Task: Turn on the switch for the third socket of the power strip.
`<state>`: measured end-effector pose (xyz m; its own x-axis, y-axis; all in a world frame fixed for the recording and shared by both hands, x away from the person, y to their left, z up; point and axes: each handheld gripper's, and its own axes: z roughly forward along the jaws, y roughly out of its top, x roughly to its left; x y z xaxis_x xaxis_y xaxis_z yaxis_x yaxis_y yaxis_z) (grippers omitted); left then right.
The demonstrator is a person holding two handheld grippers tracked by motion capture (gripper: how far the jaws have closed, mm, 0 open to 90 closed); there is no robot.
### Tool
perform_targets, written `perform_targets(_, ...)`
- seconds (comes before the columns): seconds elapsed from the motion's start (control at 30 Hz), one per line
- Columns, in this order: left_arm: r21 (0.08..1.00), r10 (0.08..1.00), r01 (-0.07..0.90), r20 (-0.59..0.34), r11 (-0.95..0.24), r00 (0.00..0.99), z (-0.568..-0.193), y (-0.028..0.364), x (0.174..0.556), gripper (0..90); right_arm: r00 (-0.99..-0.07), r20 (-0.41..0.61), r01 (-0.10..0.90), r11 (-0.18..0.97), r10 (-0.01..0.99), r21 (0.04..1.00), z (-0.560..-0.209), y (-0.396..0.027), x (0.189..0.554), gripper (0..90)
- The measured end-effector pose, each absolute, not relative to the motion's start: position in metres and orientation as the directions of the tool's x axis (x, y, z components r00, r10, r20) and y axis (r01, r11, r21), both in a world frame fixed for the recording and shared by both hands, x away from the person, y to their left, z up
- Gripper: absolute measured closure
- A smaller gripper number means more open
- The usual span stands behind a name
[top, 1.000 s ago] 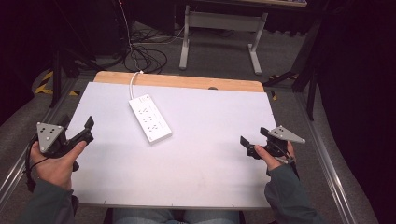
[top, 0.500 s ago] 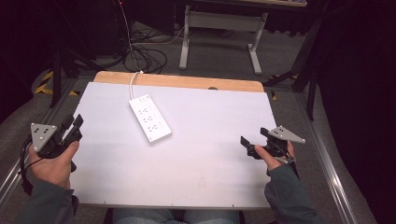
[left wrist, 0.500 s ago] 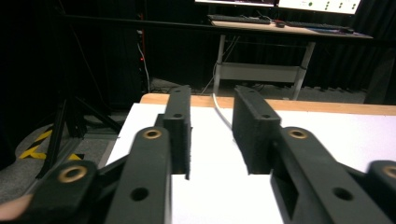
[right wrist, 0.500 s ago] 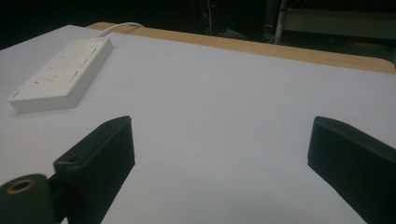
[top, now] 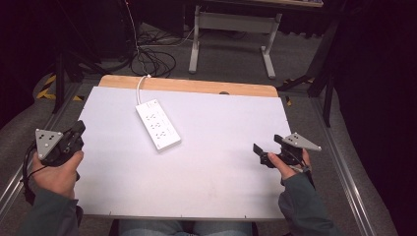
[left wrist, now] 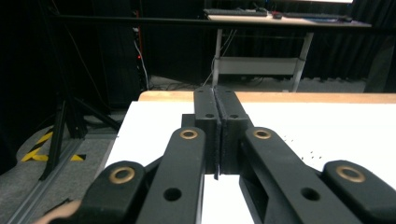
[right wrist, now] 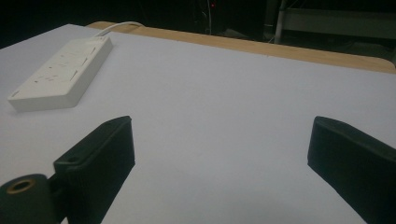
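Note:
A white power strip (top: 158, 124) lies at an angle on the white tabletop (top: 221, 167), left of the middle, and its cable runs off the far edge. At the table's left edge a hand holds my left gripper (top: 78, 129). In the left gripper view, the left gripper (left wrist: 217, 116) has just been closing, and its black jaws now meet with nothing between them. My right gripper (top: 267, 144) sits low over the table near the right edge, pointing left toward the strip. In the right gripper view, the right gripper (right wrist: 219, 140) stands wide open and empty, with the power strip (right wrist: 60, 72) far off at the upper left.
A wooden strip (top: 196, 86) borders the table's far edge. Behind it are floor cables (top: 152, 61) and a desk frame (top: 231, 24). Metal rails run along both sides of the table. A black stand (left wrist: 65, 126) stands off the left side.
The left gripper's jaws went from apart to fully together. Both hands kept their places, and the right gripper and the power strip look the same.

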<state>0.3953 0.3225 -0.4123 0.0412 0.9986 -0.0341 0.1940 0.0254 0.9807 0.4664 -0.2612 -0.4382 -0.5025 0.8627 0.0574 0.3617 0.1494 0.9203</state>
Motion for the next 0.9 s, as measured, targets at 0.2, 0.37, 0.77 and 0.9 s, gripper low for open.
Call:
perform_targets(0.2, 0.978, 0.998, 0.209, -0.020, 0.007, 0.061, -0.413, 0.317, 0.401, 90.0, -0.502, 0.054, 0.361, 0.152, 0.863, 0.920, -0.438, -0.261, 0.466, 7.8)
perform_targets(0.37, 0.977, 0.997, 0.212, 0.001, -0.017, 0.077, -0.411, 0.316, 0.405, 90.0, -0.502, 0.054, 0.361, 0.152, 0.863, 0.920, -0.438, -0.262, 0.466, 7.8)
perform_targets(0.77, 0.974, 0.991, 0.216, 0.034, -0.062, 0.132, -0.412, 0.302, 0.421, 90.0, -0.505, 0.032, 0.357, 0.175, 0.862, 0.918, -0.439, -0.259, 0.466, 7.8)
perform_targets(0.9, 0.973, 0.988, 0.218, 0.046, -0.078, 0.149, -0.412, 0.297, 0.427, 90.0, -0.502, 0.037, 0.360, 0.170, 0.864, 0.917, -0.439, -0.260, 0.466, 7.8)
